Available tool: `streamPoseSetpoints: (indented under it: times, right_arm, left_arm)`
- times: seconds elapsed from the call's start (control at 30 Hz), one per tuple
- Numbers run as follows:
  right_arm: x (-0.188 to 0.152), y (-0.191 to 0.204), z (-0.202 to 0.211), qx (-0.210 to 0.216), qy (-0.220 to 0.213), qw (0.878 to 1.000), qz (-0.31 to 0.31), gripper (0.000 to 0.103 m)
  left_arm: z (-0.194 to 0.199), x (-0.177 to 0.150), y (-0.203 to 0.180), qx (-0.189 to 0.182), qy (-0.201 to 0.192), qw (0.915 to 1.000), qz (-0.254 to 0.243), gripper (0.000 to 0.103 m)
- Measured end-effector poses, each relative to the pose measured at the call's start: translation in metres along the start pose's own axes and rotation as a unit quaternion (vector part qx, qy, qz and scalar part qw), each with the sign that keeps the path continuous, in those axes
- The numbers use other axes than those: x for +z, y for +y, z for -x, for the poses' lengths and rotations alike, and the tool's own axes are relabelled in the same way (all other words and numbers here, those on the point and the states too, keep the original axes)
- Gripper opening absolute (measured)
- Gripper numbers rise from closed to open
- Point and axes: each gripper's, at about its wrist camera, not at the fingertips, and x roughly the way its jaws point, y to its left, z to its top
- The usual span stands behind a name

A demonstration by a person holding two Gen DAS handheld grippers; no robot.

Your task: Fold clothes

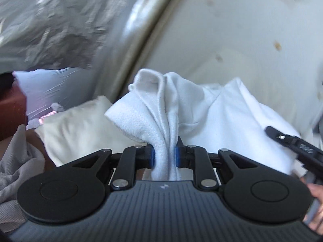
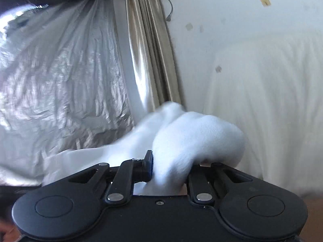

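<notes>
Left wrist view: the left gripper pinches a bunched edge of a white fleece garment between its blue pads; the cloth rises in folds past the fingertips.
Right wrist view: the right gripper is clamped on another bunch of the same white fleece garment, which bulges over and hides the right-hand finger.
Where the garment is: lifted off any surface, stretched between the two grippers; the right gripper's tip shows at the edge of the left view, touching the cloth.
Surroundings: silver foil sheet, beige curtain, white wall, grey cloth and a cream pillow lower left.
Step in hand: judged a two-handed lift, to spread or fold over; the blur suggests motion.
Next move calls for: keeping both pinches firm and the edge taut; which fold follows cannot be settled here.
</notes>
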Motion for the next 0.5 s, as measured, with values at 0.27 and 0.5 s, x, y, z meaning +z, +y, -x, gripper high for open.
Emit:
streamPoseSetpoints:
  times: [0.27, 0.5]
  right_arm:
    - [0.06, 0.061, -0.114, 0.05, -0.017, 0.995, 0.09, 0.016]
    - [0.024, 0.055, -0.232, 0.062, 0.021, 0.997, 0.044, 0.016]
  left_arm:
    - [-0.043, 0.028, 0.061, 0.074, -0.015, 0.9971, 0.006, 0.017]
    - [-0.087, 0.043, 0.131, 0.103, 0.001, 0.9934, 0.05, 0.018]
